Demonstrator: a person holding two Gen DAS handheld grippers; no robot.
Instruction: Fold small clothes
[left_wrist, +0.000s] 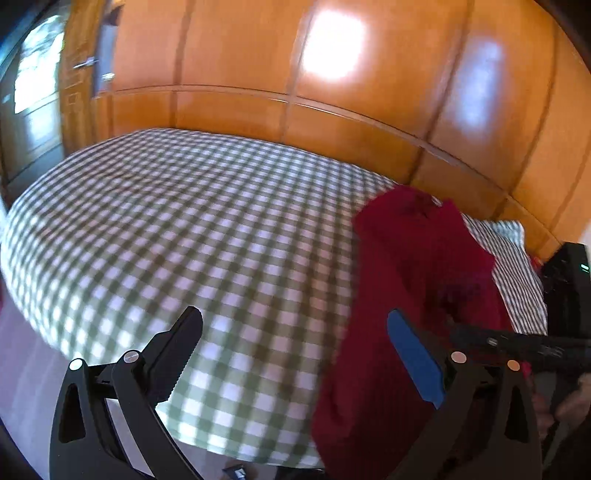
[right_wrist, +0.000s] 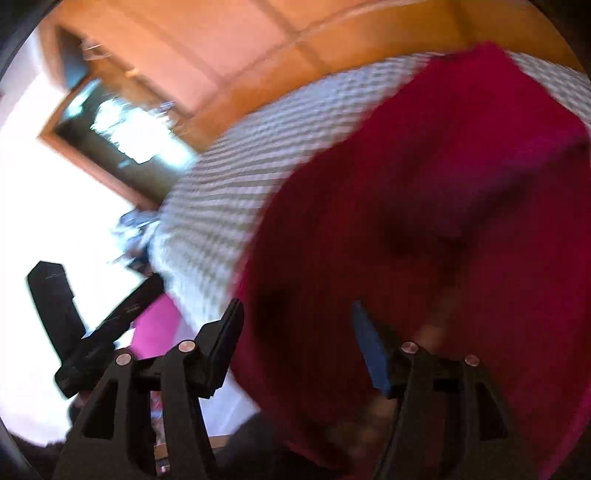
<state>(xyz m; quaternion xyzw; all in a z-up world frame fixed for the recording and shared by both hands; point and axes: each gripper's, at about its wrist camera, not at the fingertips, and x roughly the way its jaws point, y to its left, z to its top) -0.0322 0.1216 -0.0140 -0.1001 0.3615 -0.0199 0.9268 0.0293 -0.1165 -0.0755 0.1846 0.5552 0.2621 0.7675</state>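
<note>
A dark red garment (left_wrist: 413, 280) lies crumpled on the right part of a bed with a green-and-white checked cover (left_wrist: 184, 221), its near end hanging over the bed's front edge. My left gripper (left_wrist: 295, 347) is open and empty above the bed's near edge, its blue-padded finger (left_wrist: 413, 362) in front of the garment. In the right wrist view the red garment (right_wrist: 424, 221) fills the right half, blurred. My right gripper (right_wrist: 295, 332) is open, close over the garment's near edge; nothing sits between its fingers.
Glossy orange wooden wardrobe doors (left_wrist: 295, 92) stand behind the bed. A door and window (left_wrist: 33, 74) are at the far left. The other gripper (left_wrist: 517, 343) shows at the right. A black device (left_wrist: 576, 266) stands at the right; pink cloth (right_wrist: 155, 325) lies below the bed.
</note>
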